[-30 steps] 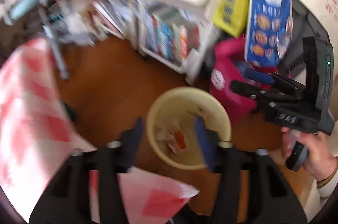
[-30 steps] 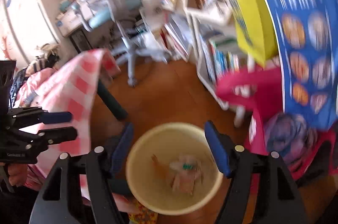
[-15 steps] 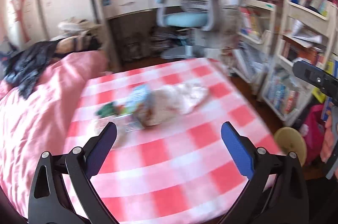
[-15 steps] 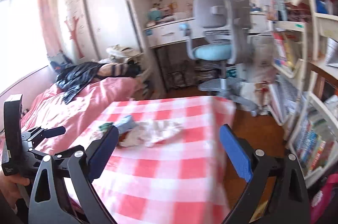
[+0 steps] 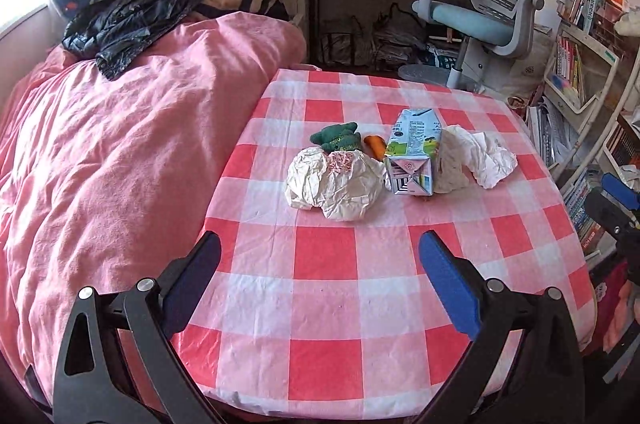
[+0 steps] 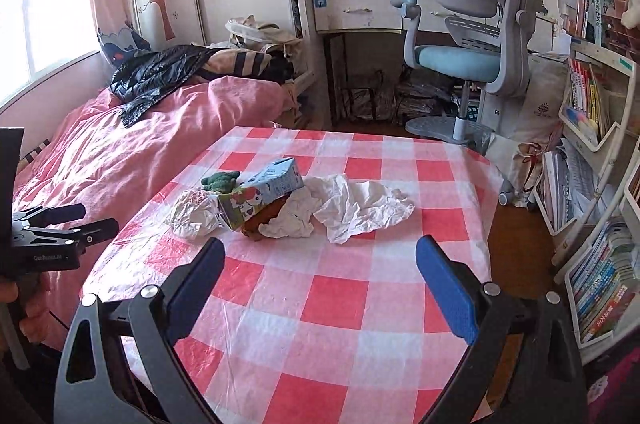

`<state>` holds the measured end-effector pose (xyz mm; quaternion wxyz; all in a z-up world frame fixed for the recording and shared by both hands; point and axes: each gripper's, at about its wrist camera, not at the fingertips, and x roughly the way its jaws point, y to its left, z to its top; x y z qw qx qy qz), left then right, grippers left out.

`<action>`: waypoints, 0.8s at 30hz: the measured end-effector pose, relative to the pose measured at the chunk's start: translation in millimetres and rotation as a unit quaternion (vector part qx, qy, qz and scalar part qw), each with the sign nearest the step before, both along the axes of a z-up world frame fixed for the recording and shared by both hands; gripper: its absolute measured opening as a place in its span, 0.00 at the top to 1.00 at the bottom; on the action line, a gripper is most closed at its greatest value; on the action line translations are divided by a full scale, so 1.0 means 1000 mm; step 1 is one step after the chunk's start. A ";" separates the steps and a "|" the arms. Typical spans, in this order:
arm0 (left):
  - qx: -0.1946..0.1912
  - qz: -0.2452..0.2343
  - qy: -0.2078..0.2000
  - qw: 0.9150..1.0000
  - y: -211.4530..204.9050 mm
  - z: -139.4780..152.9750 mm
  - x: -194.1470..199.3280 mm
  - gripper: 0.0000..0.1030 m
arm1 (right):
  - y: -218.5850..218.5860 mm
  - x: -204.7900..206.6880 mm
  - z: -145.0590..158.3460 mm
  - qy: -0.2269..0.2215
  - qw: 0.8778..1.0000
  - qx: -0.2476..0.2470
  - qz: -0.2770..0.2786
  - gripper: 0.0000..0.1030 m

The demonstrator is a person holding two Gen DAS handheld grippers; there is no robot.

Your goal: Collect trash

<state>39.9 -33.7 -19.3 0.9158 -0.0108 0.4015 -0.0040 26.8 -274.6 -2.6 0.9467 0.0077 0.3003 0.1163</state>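
Observation:
A trash pile lies mid-table on the red-and-white checked cloth [image 5: 324,304]: a crumpled white paper ball [image 5: 332,184], a light blue drink carton [image 5: 414,152] on its side, a green scrap [image 5: 336,138], an orange bit [image 5: 374,144] and a rumpled white tissue [image 5: 480,160]. My left gripper [image 5: 320,252] hangs open over the near cloth, short of the pile, holding nothing. My right gripper [image 6: 320,256] is open and likewise holds nothing, with the carton [image 6: 264,196] and tissue [image 6: 360,208] beyond it. Each gripper shows at the edge of the other's view.
A bed with a pink quilt [image 5: 120,144] and a black jacket [image 5: 132,16] lies along the table's left side. Behind the table stand a grey and blue swivel chair [image 5: 492,8] and a white desk [image 6: 360,8]. Bookshelves [image 6: 600,184] line the right, above wooden floor.
A second ago both grippers hung over a yellow bin on the floor with narrower jaws. Both have swung up to face the table and its trash pile, jaws now wide.

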 end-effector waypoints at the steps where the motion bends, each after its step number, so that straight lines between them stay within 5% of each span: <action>1: -0.001 -0.002 0.001 1.000 0.000 0.000 0.001 0.07 | 0.003 0.001 0.000 0.000 1.000 -0.006 -0.001 0.10; 24: 0.007 -0.008 0.026 1.000 -0.017 -0.015 0.008 0.07 | 0.008 -0.003 0.002 -0.012 0.999 -0.039 0.009 0.09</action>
